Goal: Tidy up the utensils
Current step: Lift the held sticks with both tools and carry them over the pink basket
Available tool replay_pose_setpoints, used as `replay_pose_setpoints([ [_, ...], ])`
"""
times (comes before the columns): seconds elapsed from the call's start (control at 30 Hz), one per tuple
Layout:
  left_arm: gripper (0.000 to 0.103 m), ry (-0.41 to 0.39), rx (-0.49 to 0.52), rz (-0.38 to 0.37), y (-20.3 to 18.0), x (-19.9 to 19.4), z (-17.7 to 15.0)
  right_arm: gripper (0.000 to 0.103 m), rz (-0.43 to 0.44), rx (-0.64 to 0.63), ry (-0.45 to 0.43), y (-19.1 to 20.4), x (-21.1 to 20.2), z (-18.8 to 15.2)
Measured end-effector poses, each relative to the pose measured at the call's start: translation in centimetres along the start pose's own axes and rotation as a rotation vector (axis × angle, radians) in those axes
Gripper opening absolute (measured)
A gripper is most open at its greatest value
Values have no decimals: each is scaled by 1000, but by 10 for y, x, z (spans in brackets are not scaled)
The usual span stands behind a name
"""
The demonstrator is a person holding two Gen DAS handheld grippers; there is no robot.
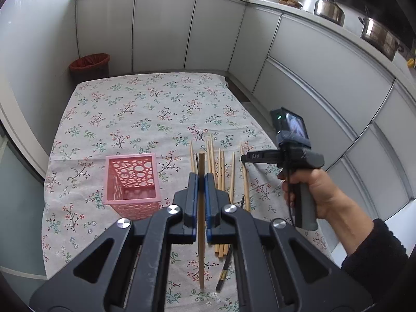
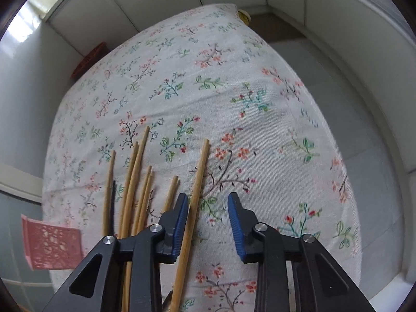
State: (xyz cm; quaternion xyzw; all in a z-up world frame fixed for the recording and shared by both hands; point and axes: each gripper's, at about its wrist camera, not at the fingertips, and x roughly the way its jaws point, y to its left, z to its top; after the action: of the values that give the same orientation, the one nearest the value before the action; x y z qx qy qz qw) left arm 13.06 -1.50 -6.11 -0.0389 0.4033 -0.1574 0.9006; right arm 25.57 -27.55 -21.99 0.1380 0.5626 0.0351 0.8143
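My left gripper (image 1: pixel 200 179) is shut on a wooden chopstick (image 1: pixel 201 234), held upright above the cloth, just right of the pink perforated holder (image 1: pixel 131 184). Several wooden chopsticks (image 1: pixel 221 171) and a dark one (image 1: pixel 228 257) lie on the floral tablecloth to the right of it. My right gripper (image 2: pixel 208 200) is open and empty, low over the cloth, with one loose chopstick (image 2: pixel 193 202) lying beside its left finger. More chopsticks (image 2: pixel 135 182) lie to its left. The holder (image 2: pixel 50 244) shows at the lower left of the right wrist view. The right gripper also shows in the left wrist view (image 1: pixel 247 158).
The table with the floral cloth (image 1: pixel 145 109) stands in a kitchen corner. A red bin (image 1: pixel 89 65) is on the floor behind it. White cabinets (image 1: pixel 312 83) run along the right, with pots (image 1: pixel 329 9) on the counter.
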Motion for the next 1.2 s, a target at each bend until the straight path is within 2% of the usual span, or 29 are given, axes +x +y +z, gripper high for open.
replay_pose_setpoints([
  [0.03, 6, -2, -7, -5, 1, -2, 0, 20, -36, -34, -8, 5, 0, -1],
  [0.07, 6, -5, -12, -10, 3, -2, -1, 8, -39, -57, -5, 9, 1, -2],
  [0.23, 6, -30, -2, -25, 3, -11, -8, 7, -74, -115, -4, 17, -5, -10],
  [0.37, 6, -73, 20, -11, 2, -25, -13, 6, -71, -124, -54, 15, -36, -20],
  [0.53, 6, -147, 30, -19, 5, -49, -13, 6, 6, -120, -149, 17, -94, -38],
  [0.8, 6, -333, 3, -30, 11, -93, -7, 6, 111, -161, -324, 50, -177, -68],
  [1.03, 6, -495, -29, 37, 27, -114, -4, 6, 170, -242, -471, 93, -222, -81],
  [1.2, 6, -542, -46, 89, 39, -110, 0, 6, 248, -269, -542, 118, -247, -84],
])
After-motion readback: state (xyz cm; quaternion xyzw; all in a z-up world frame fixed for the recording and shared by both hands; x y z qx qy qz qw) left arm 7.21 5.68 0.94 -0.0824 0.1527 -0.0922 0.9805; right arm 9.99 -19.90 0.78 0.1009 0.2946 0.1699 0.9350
